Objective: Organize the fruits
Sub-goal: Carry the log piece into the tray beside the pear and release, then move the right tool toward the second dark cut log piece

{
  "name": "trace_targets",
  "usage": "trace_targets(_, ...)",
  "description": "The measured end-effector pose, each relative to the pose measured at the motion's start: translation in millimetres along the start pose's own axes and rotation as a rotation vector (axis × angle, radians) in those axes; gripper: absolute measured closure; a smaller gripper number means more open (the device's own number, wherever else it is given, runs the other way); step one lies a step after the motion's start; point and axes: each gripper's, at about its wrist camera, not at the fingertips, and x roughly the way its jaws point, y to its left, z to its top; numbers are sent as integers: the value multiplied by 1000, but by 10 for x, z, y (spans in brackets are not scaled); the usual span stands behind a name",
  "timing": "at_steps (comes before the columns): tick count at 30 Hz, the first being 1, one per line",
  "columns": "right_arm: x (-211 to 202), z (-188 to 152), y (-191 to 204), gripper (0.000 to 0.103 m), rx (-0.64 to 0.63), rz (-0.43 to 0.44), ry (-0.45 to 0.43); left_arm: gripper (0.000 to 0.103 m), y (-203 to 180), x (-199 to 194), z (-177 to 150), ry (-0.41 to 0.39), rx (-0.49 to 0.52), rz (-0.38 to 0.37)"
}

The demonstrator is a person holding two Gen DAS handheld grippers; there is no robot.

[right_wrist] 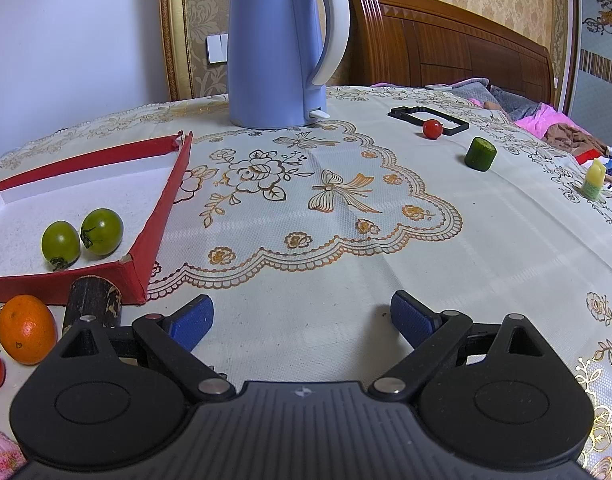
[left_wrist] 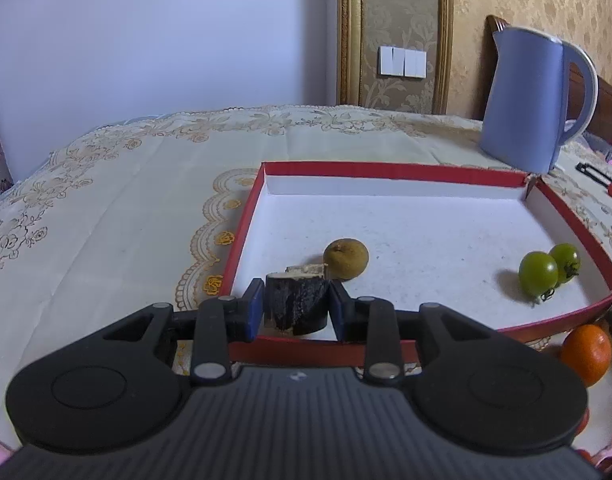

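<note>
The left hand-held gripper is clamping a dark chunk over the red tray; the right hand-held gripper is hovering open above the desk.

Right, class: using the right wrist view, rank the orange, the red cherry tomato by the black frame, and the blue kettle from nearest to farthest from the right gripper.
From the open right gripper:
1. Orange, close by at near left, outside the red tray.
2. Red cherry tomato, far right, touching the black frame.
3. Blue kettle, at the back, left of centre; only slightly farther than the tomato.
</note>
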Motion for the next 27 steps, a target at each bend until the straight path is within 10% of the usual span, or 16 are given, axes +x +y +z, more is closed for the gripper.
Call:
trace_targets(9,0,1,1,7,2,1,-1,18,43,-448,-140,-57,-31,-4)
trace_targets(27,4,0,8,7,0,1,0,0,40,-351,-484,89,-21,22)
